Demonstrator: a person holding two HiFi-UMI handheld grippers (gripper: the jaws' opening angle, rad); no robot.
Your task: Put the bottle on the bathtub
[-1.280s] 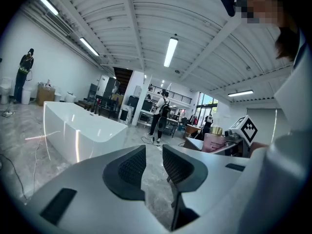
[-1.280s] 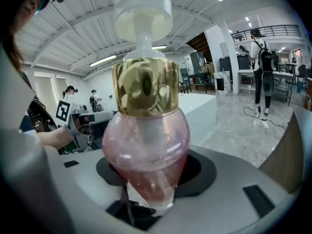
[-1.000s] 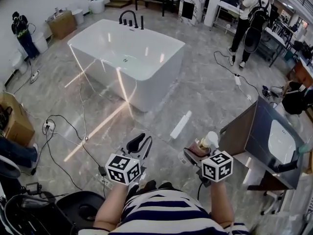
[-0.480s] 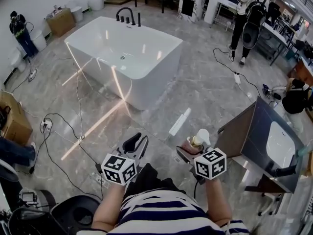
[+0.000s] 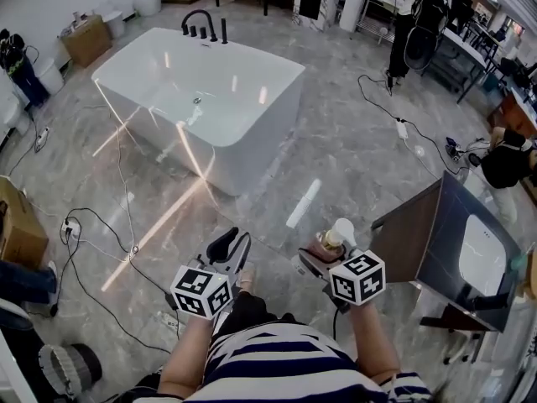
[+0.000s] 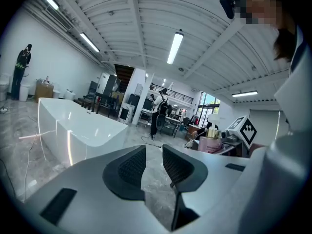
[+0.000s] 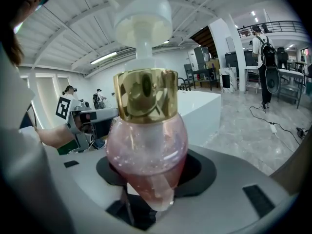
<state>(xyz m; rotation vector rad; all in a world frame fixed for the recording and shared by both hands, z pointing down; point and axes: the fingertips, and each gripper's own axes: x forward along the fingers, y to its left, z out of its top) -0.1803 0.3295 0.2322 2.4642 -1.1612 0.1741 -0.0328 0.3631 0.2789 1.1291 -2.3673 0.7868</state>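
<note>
Carry step: right gripper (image 5: pixel 321 257) has its jaws clamped on the pink pump bottle (image 5: pixel 334 240), upright, well short of the bathtub (image 5: pixel 256 133). Left gripper (image 5: pixel 237 246) is empty, jaws slightly apart. Next I'd guess it needs bringing over and setting flat on the rim (image 5: pixel 264 58)

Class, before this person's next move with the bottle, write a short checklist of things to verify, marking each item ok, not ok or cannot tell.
1. Right gripper shut on the pink body of the bottle: ok.
2. Pump head seated on the gold collar: ok.
3. Left gripper empty, jaws slightly apart: ok.
4. Near rim of the bathtub bare for placing: ok.
5. Bathtub within reach: not ok, a stretch of floor lies between.
6. Footing: not ok, cables trail on the floor at the left.
</note>
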